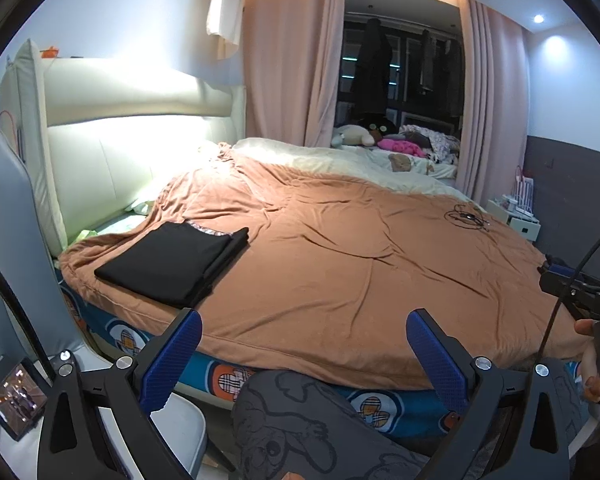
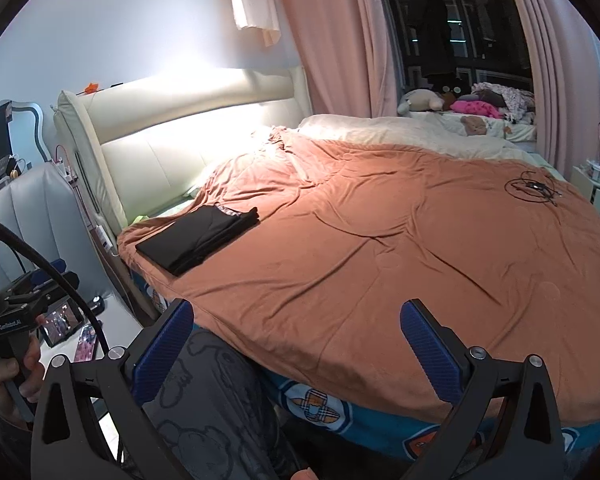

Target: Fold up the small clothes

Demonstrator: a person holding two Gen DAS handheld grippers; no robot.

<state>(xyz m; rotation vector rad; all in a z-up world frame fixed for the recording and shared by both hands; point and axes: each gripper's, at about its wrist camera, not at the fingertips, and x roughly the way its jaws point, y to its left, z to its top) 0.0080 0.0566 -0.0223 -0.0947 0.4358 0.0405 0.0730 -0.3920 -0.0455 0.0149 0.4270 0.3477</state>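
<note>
Garment: a black garment lies folded into a flat rectangle on the blanket, near the bed's left front corner by the headboard; a patterned trim shows at its far edge.
Left gripper: the left gripper is spread wide and holds nothing, hovering over the near bed edge, well apart from the garment.
Right gripper: the right gripper also stands wide apart and empty, above the near edge of the blanket.
Handling: likely light, soft and limp; layers will probably slide over each other and sag if lifted from 1 point.
Where to hold: judged best at 2 corners of the near folded edge, pinching all layers together; the fingers must slip under without catching the blanket.
State of task: this piece looks already folded; no other loose small clothes show within reach.
Hidden: the layer count and the kind of garment cannot be told; its underside is unseen.
Cut off: the person's legs block the bed's front; the pile by the window is too far to make out.
Other: a cable lies on the far right of the blanket.
</note>
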